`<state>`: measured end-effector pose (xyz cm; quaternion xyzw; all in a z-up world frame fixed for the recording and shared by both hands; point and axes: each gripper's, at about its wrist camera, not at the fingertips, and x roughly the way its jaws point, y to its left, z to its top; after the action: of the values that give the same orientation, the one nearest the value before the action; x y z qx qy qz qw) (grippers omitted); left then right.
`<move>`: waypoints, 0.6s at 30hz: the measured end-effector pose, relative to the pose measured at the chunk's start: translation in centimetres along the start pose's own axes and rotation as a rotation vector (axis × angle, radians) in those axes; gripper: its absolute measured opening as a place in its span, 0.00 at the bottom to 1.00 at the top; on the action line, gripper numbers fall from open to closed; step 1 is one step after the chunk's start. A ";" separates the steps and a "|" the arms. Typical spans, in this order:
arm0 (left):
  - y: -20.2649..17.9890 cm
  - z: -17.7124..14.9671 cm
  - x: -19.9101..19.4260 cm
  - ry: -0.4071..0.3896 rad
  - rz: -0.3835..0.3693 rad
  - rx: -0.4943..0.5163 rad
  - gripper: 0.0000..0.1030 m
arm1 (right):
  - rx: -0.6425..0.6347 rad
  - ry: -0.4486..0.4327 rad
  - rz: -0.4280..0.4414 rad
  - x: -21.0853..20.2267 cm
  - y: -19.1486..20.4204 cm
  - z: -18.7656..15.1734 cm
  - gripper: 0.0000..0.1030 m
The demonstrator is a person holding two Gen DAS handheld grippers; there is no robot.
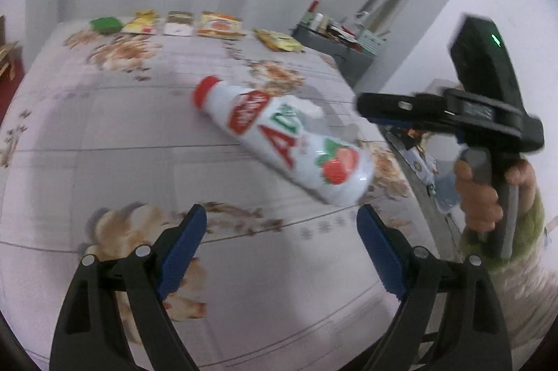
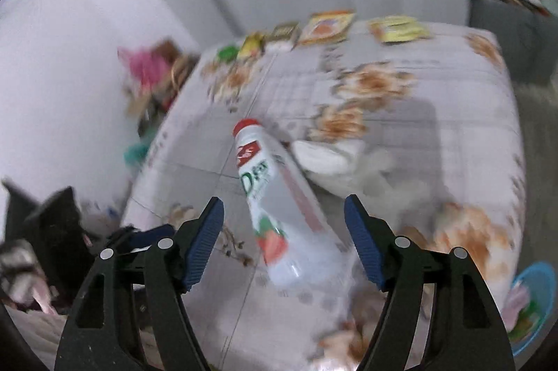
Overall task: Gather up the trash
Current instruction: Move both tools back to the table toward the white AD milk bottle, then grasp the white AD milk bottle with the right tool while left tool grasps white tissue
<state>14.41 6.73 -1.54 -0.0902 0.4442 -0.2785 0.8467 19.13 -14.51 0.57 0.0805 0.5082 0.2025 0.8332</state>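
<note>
Bottle (image 1: 282,141) with red cap lies on the flowered bed (image 1: 104,134); left tool (image 1: 282,243) gapes wide and empty, right tool (image 2: 284,240) likewise, pads clear of the bottle.

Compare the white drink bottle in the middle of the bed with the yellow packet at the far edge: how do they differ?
The bottle is rounded and bulky, lying on its side; the yellow packet is flat against the bedcover. The bottle is white with a red cap and strawberry picture; the packet is mainly yellow. The bottle lies mid-bed, the packet near the far edge. Neither is gripped.
</note>
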 end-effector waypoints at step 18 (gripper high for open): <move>4.7 -0.7 0.1 -0.005 0.046 -0.078 0.83 | -0.261 0.192 -0.226 7.2 4.4 -1.0 0.63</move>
<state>15.76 10.63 -3.90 -0.1136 0.4544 -0.2415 0.8499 20.02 -7.60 -4.25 -0.1055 0.5607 0.1785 0.8016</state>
